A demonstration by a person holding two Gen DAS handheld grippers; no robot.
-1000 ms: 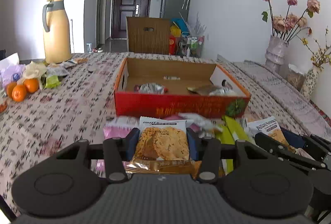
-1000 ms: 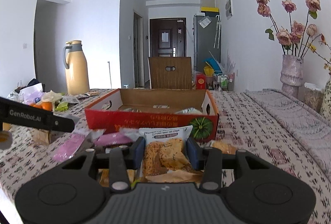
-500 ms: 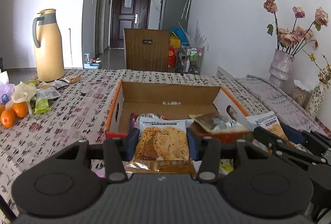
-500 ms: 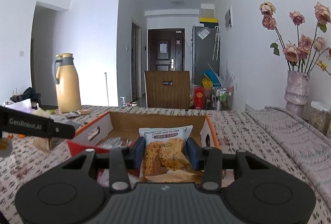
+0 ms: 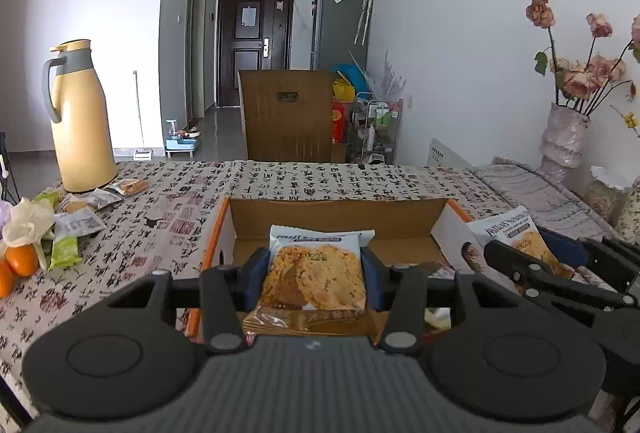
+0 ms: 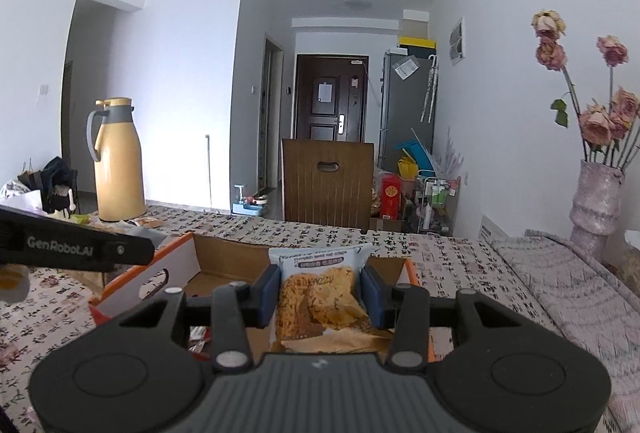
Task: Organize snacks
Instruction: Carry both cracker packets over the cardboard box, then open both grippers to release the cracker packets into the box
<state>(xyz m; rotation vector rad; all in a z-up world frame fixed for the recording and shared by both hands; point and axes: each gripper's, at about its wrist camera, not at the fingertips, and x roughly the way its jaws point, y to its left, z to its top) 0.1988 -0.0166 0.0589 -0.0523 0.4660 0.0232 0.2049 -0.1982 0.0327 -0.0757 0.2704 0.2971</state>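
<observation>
My left gripper (image 5: 316, 273) is shut on a cracker packet (image 5: 314, 279), white-topped with a golden cracker picture, held over the open cardboard box (image 5: 340, 213) with orange edges. My right gripper (image 6: 322, 293) is shut on a second, similar cracker packet (image 6: 318, 297), also above the box (image 6: 224, 257), toward its right end. In the left wrist view the right gripper with its packet (image 5: 516, 237) shows at the right, beside the box wall. A few wrapped snacks lie on the box floor, mostly hidden behind the grippers.
A yellow thermos jug (image 5: 80, 121) stands at the table's far left, with loose snack packets (image 5: 92, 199) and oranges (image 5: 22, 259) near it. A wooden chair back (image 5: 288, 113) is beyond the table. A vase of dried roses (image 5: 564, 137) stands at the right.
Both grippers, each holding its packet, moved forward and slightly up, from in front of the red box wall to above the box's inside. The snacks lying before the box have dropped out of view.
</observation>
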